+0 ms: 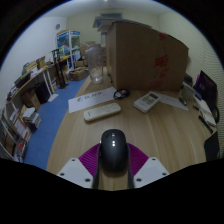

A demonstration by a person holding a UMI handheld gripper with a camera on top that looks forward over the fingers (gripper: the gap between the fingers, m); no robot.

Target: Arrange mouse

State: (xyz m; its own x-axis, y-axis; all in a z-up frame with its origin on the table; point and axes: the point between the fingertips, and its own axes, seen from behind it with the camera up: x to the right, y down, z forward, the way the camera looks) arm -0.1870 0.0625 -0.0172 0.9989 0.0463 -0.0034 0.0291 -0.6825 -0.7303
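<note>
A black mouse [113, 152] sits between my two fingers, its nose pointing away from me over the wooden table [150, 135]. The magenta pads [89, 160] press against both of its sides. My gripper [113, 165] is shut on the mouse. The rear of the mouse is hidden by the gripper body.
Beyond the mouse lie a white flat device [101, 113], a white remote-like item [147, 101] and a black cable [121, 94]. A large cardboard box [145, 58] stands at the back. A dark monitor [207, 90] is to the right, shelves [25, 100] to the left.
</note>
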